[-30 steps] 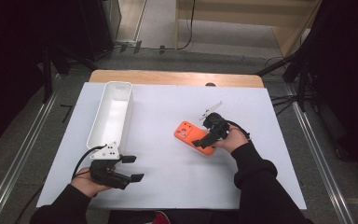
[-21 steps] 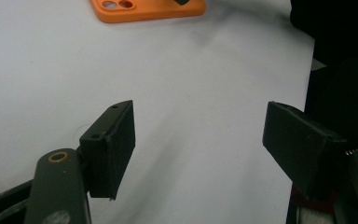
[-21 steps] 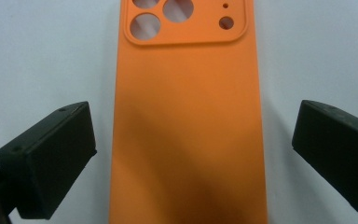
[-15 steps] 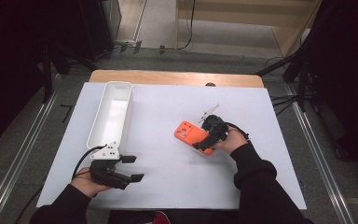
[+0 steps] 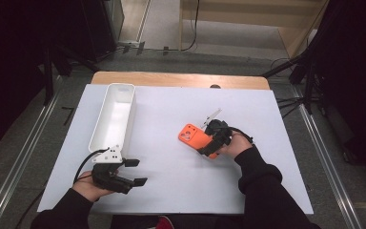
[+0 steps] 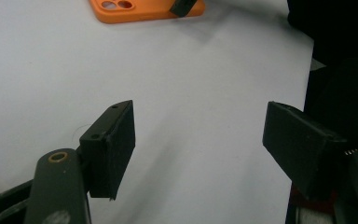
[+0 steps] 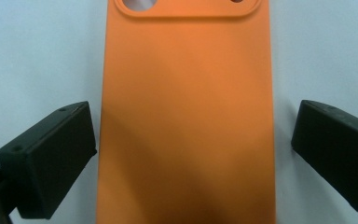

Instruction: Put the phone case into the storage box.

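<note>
Orange phone case [image 5: 198, 140] lies flat, back up with the camera cut-out showing, on the white counter [image 5: 171, 114], right of centre. The right gripper [image 7: 193, 154] straddles its lower end with fingers [image 7: 51, 158] apart; the left finger stands just beside the case edge, the right finger clear of it, neither pressing.

Risks, as judged:
- The case is thin and flat; fingers closing too high may skate over the edges and miss.
- Uneven spacing means one finger would meet first and push the case sideways or turn it.
- A soft shell may bow under a squeeze and spring out.

Surroundings: the left gripper [image 5: 124, 172] rests at the near left of the counter, fingers apart on nothing. A white tray [image 5: 106, 138] stands well to the left. Nothing stands between case and tray.
</note>
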Tool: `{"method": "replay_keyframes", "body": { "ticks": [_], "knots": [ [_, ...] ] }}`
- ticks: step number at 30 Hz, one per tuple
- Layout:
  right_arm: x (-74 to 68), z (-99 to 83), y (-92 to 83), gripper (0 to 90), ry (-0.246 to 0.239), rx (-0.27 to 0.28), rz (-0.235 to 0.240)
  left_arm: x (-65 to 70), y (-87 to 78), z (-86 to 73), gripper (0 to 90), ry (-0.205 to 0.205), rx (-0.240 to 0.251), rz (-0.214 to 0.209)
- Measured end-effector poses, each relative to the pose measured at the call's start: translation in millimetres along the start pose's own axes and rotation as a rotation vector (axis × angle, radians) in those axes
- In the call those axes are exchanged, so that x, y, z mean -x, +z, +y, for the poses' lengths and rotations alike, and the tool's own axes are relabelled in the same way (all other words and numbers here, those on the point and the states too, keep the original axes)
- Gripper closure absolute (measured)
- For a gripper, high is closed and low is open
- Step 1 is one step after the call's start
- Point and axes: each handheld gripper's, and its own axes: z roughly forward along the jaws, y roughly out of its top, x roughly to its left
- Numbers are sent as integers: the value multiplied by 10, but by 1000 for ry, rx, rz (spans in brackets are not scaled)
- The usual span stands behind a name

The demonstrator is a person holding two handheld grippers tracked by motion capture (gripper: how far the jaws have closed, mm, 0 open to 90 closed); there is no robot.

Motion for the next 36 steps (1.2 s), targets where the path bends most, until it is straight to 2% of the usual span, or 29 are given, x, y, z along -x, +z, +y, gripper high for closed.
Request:
{"method": "replay_keyframes", "body": {
  "ticks": [1,14,21,36],
  "knots": [
    [-14,0,-3,26,-19,-5,-24,0,1,-1,256,0,0,0],
    [-36,2,2,31,-19,-8,-36,1,3,0,256,1,-1,0],
    [-55,-4,-30,120,-46,1,-16,2,5,1,256,2,-1,1],
    [-51,-11,-36,142,-47,14,-13,2,3,3,256,3,-1,-1]
  ]
}}
